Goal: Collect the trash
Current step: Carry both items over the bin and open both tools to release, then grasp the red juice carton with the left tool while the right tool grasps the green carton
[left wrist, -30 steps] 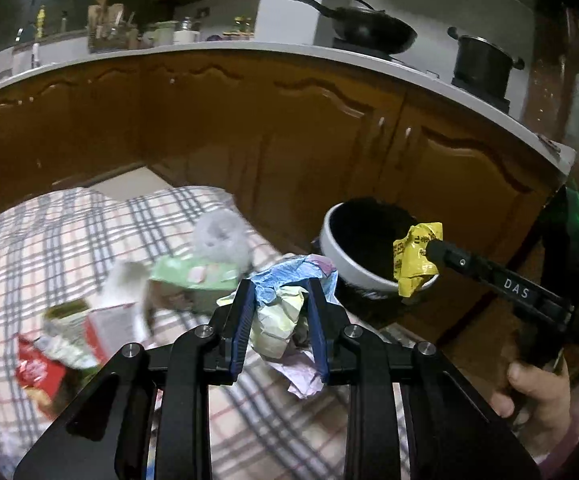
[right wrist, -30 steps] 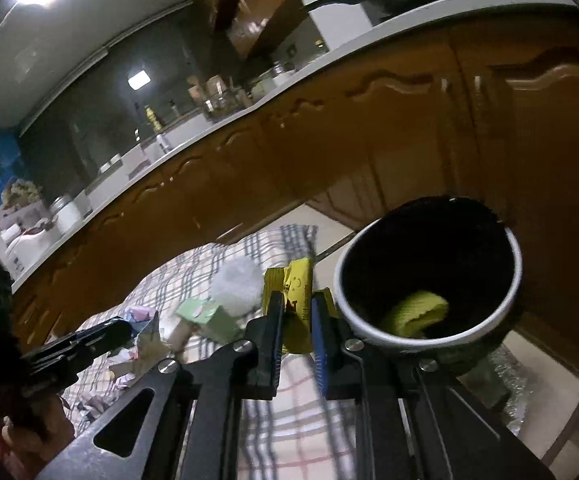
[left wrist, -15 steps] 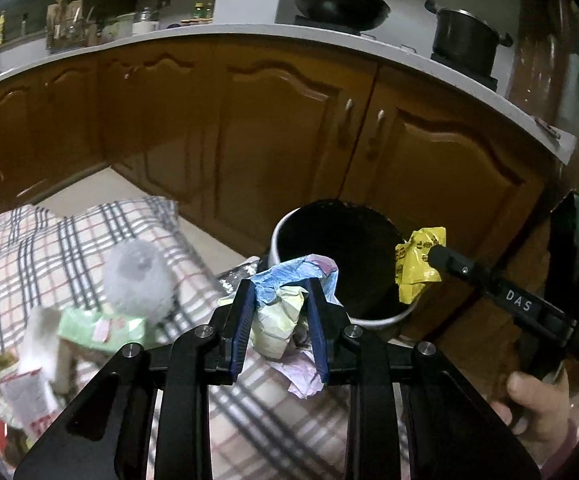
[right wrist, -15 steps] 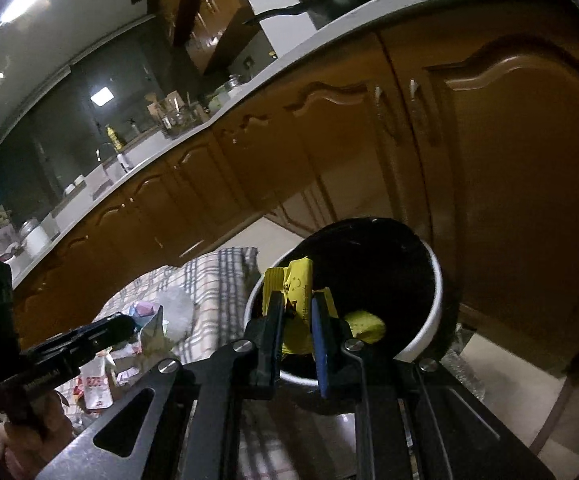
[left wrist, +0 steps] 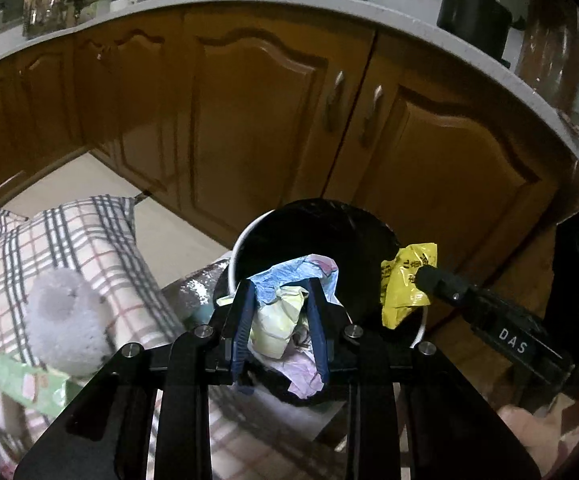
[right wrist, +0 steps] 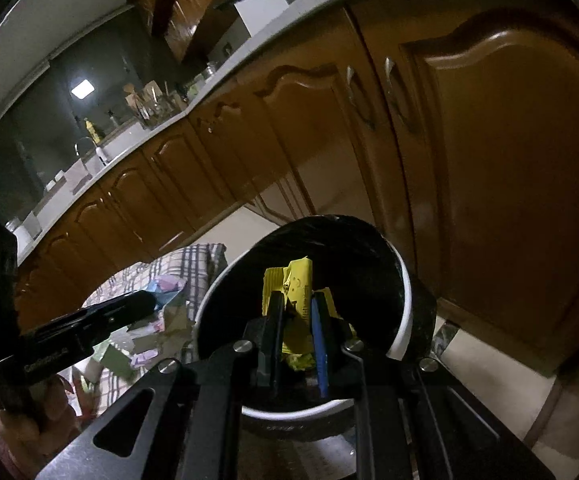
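A white-rimmed trash bin point(left wrist: 245, 248) lined with a black bag stands on the floor, close in front of brown cabinet doors point(left wrist: 257, 120), which wall off the far side. Pale floor tiles point(left wrist: 101, 184) lie open to the bin's left. The left gripper point(left wrist: 281, 320) hangs at the bin's near rim, its fingers pinching a crumpled wad of blue, pale green and pink wrappers point(left wrist: 289, 284). The right gripper point(right wrist: 297, 336) hangs over the bin mouth, its fingers pinching a yellow wrapper point(right wrist: 295, 288). More yellow trash lies inside the bin. Beside the bin a plaid cloth point(left wrist: 69, 240) carries a grey fluffy ball point(left wrist: 61, 320) and a green packet point(left wrist: 29, 384). A second ago both grippers were short of the bin, over the cloth; both have since closed in on it.
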A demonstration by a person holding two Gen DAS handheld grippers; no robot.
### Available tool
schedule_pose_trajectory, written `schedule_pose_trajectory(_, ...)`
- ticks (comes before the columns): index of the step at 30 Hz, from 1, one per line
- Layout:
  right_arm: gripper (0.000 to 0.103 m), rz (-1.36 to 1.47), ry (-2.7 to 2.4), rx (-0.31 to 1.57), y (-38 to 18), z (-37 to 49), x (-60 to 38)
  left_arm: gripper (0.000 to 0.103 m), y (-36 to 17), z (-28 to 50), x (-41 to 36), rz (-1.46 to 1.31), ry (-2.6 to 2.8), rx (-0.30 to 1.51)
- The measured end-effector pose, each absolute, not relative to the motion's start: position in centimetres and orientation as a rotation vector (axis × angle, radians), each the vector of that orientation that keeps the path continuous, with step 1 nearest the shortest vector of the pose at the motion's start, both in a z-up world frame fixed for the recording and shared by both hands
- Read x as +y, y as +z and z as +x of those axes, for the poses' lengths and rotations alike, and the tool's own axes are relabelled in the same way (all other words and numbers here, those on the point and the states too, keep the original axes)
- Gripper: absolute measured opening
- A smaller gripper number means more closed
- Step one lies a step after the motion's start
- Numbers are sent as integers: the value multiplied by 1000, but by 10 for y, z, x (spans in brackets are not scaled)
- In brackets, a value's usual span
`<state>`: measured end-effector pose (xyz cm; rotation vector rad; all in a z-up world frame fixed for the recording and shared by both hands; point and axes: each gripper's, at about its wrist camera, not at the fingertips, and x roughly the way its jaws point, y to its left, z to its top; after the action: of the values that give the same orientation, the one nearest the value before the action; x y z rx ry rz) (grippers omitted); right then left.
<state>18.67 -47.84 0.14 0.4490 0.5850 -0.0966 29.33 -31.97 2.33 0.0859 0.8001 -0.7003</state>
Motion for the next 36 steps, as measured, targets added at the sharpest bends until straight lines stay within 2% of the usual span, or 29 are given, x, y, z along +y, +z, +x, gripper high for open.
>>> schedule_pose_trajectory(6, 14, 453, -107, 608, -5, 194, -485, 26, 12, 305, -336, 105, -705, 834)
schedule_pose_trajectory(8, 19, 459, -107, 612, -5, 196, -487, 29, 8, 308, -342, 110, -720, 856)
schedule_pose_trajectory(14, 30, 493, -100, 623, -8, 199, -494, 65, 5, 306, -346, 117, -712, 851)
schedule_pose_trajectory(15, 35, 495, -105, 623, -8, 198, -494, 66, 6, 306, -344, 108, -710, 848)
schedule_pose_trajectory(19, 36, 503, -109, 614, -6, 192, -495, 66, 9, 303, -328, 72, -691, 842)
schedule_pose_trajectory(22, 43, 511, -107, 602, -4, 185, -493, 66, 13, 297, -308, 30, -679, 833)
schedule_pose_trajectory(25, 53, 517, -98, 587, -2, 177, -486, 66, 17, 286, -288, 9, -658, 813)
schedule_pose_trajectory(27, 68, 520, -87, 577, 0, 173, -480, 66, 18, 278, -275, -2, -644, 801)
schedule_pose_trajectory(30, 81, 529, -64, 558, 2, 165, -466, 66, 19, 266, -253, -26, -617, 784)
schedule_pose_trajectory(36, 83, 537, 5, 539, 6, 157, -433, 67, 19, 246, -206, -62, -554, 768)
